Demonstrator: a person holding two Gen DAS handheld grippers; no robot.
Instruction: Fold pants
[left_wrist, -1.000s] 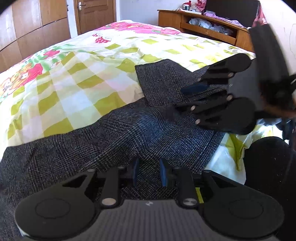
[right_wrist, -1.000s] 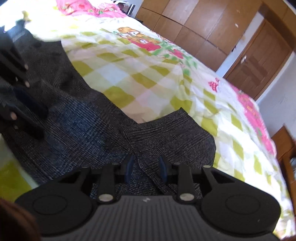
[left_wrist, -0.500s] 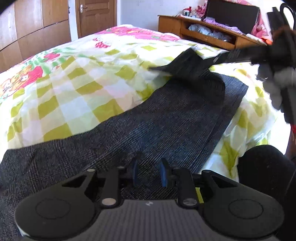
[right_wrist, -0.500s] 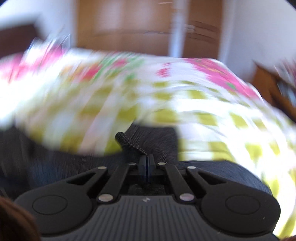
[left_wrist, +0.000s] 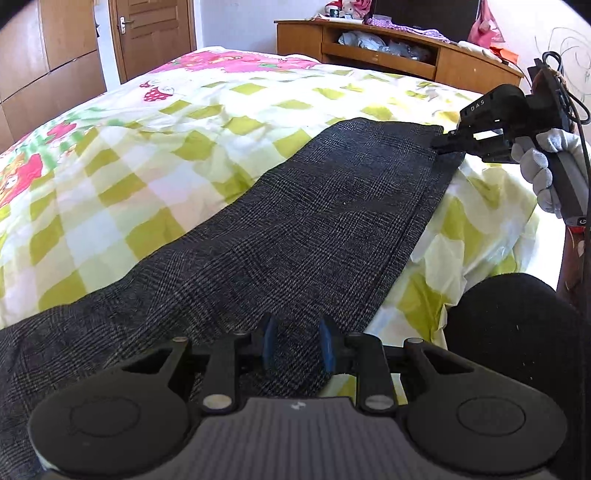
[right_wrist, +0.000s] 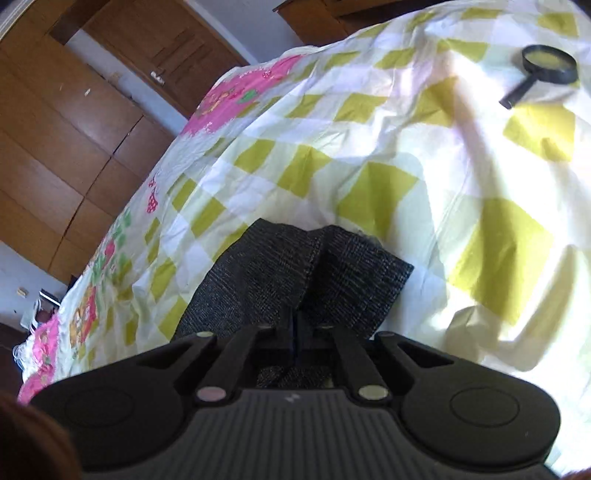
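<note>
- The bed (left_wrist: 155, 155) in front of you is covered by a checked yellow-green and white quilt with pink strawberry print toward its far end; a wooden door and wardrobe panels stand beyond it, and a wooden headboard shelf (left_wrist: 388, 55) runs along the far right.
- The pants (left_wrist: 295, 229), dark grey with a fine check, lie flat along the near edge of the bed in a long band that runs from your left side away to the far right, one layer lying on another with a seam line along the right edge.
- Your left hand-held gripper (left_wrist: 295, 347) sits low over the near part of the pants with its blue-padded fingers (left_wrist: 267, 345) spread apart; dark cloth shows in the gap, and nothing is pinched between them.
- Your right hand-held gripper (left_wrist: 441, 142) is at the far corner of the pants, held in your gloved right hand (left_wrist: 543, 173). In the right wrist view its fingers are closed together (right_wrist: 294, 325) on the hem of the pants (right_wrist: 280, 273), which bunches into two folds just ahead of the tips.
- A black magnifying glass (right_wrist: 543, 66) lies on the quilt well apart from the pants, in the far right of the right wrist view.
</note>
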